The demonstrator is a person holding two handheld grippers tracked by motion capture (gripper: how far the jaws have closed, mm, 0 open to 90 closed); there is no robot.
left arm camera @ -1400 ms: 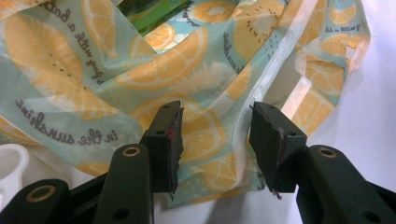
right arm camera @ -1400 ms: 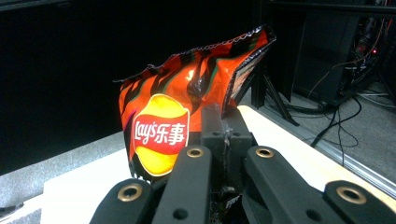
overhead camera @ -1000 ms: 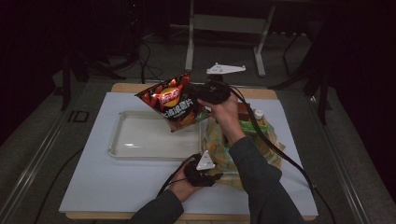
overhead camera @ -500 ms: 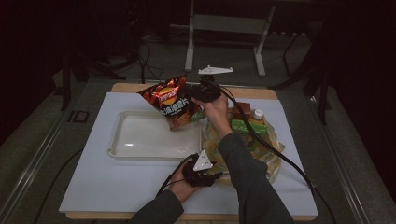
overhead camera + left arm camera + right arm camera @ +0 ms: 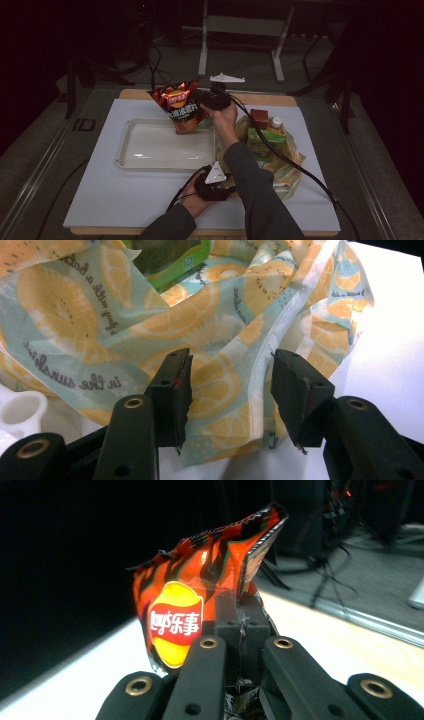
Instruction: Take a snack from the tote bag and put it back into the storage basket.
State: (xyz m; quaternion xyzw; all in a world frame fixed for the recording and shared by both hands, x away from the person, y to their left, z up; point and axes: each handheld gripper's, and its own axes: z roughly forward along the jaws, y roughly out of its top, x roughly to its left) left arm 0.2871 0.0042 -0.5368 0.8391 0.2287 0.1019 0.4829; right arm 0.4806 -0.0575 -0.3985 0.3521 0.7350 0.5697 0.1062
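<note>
Right jaws: you have them pressed together on the top edge of the chip bag [image 5: 195, 600].
Right gripper [image 5: 212, 98]: you hold it above the far right corner of the clear tray [image 5: 131, 155].
Chip bag: hangs tilted in the air over that corner.
Left jaws: you have them wide apart, a fold of the lemon-print cloth bag [image 5: 215, 335] between them.
Left gripper [image 5: 214, 184]: low at the near edge of the cloth bag, on the white mat [image 5: 100, 195].

Dim room with dark surroundings; overhead light falls mainly on the white desk [image 5: 125, 200], which looks bright. The high view is soft and grainy. In the left gripper view the desk glares white; the right gripper view's background is blurred and mostly black.
</note>
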